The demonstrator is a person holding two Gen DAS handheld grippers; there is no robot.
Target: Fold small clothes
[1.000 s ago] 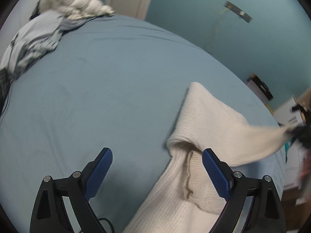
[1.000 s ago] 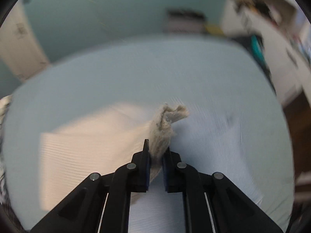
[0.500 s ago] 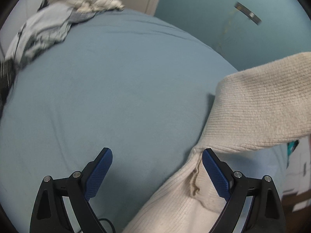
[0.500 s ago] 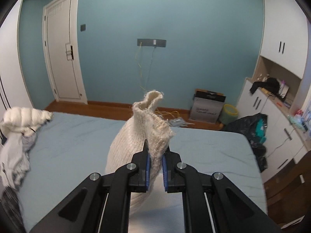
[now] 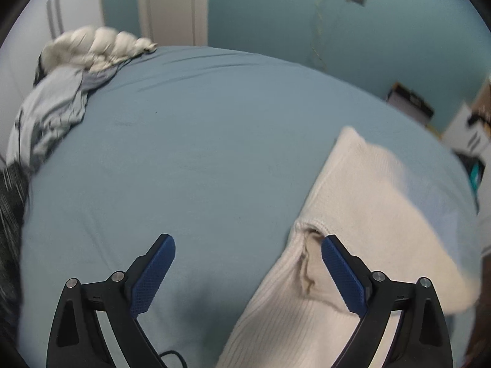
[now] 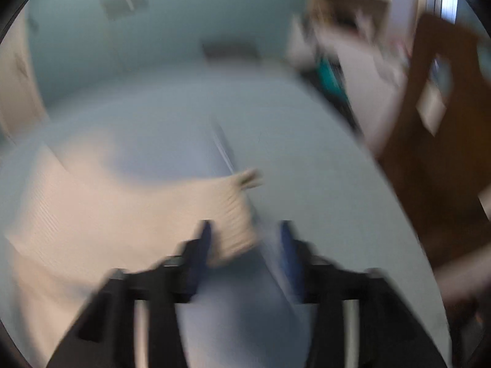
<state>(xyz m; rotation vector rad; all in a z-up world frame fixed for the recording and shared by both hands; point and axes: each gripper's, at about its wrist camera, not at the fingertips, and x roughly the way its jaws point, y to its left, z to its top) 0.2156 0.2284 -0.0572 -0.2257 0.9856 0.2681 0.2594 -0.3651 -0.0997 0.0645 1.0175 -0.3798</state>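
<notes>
Left wrist view: the left gripper [image 5: 248, 268] is held low over a blue-grey bedsheet [image 5: 199, 159], its two black fingers with blue textured pads [image 5: 153, 273] spread wide and nothing caught between them. A cream ribbed knit garment [image 5: 362, 214] is laid on the sheet at the lower right, folded over itself, with a rolled hem edge seen just beside the right-hand pad. A pile of crumpled grey and white clothes [image 5: 70, 92] is heaped at the far left edge of the bed, well apart from the knit. A white door [image 5: 172, 6] and a teal wall [image 5: 399, 46] are seen behind the bed.

In the right wrist view, heavily blurred, the right gripper [image 6: 245, 245] is seen with its jaws parted. An end of the cream knit garment [image 6: 92, 208] lies between the fingers, close against the left-hand one and apart from the other, so it is not pinched. A brown wooden piece of furniture [image 6: 445, 153] stands at the right.
</notes>
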